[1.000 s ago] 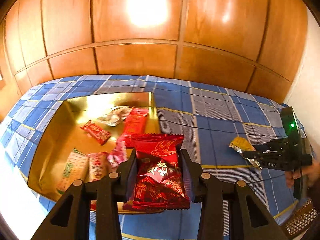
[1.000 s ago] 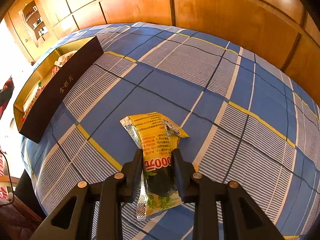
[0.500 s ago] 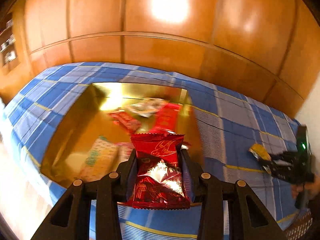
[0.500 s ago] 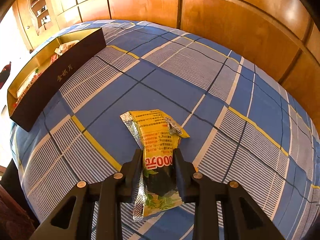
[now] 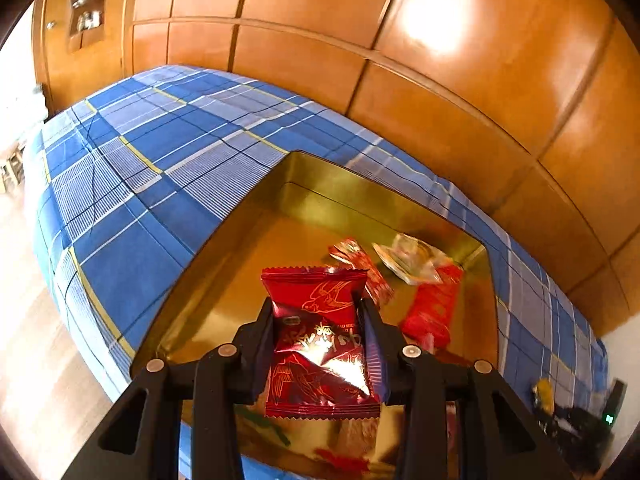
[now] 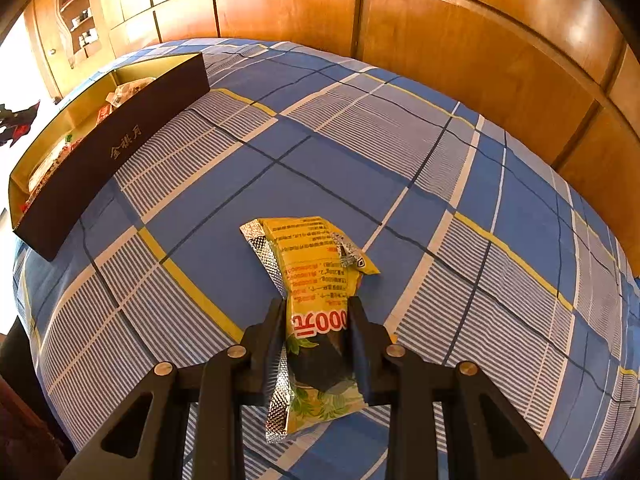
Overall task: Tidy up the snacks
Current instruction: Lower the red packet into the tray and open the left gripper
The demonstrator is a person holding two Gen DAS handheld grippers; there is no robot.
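My left gripper (image 5: 318, 334) is shut on a red foil snack packet (image 5: 320, 344) and holds it over the gold-lined box (image 5: 304, 184). Inside the box lie a small red packet (image 5: 362, 264), a clear wrapper (image 5: 412, 260) and a long red packet (image 5: 434, 312). My right gripper (image 6: 318, 336) is shut on a yellow snack packet (image 6: 312, 280), whose far end rests on the blue checked cloth (image 6: 360, 128). From the right wrist view the box (image 6: 104, 148) stands at the far left, dark outside with gold lettering, snacks inside.
Orange wooden wall panels (image 5: 440, 80) close off the far side of the cloth-covered surface (image 5: 140, 168). A shelf niche with small items (image 6: 78, 16) is at the upper left. The floor (image 5: 36, 340) drops away past the near left edge.
My left gripper swung left with the red packet and rolled, so the box now lies ahead and to the right. My right gripper has stayed put on the yellow packet.
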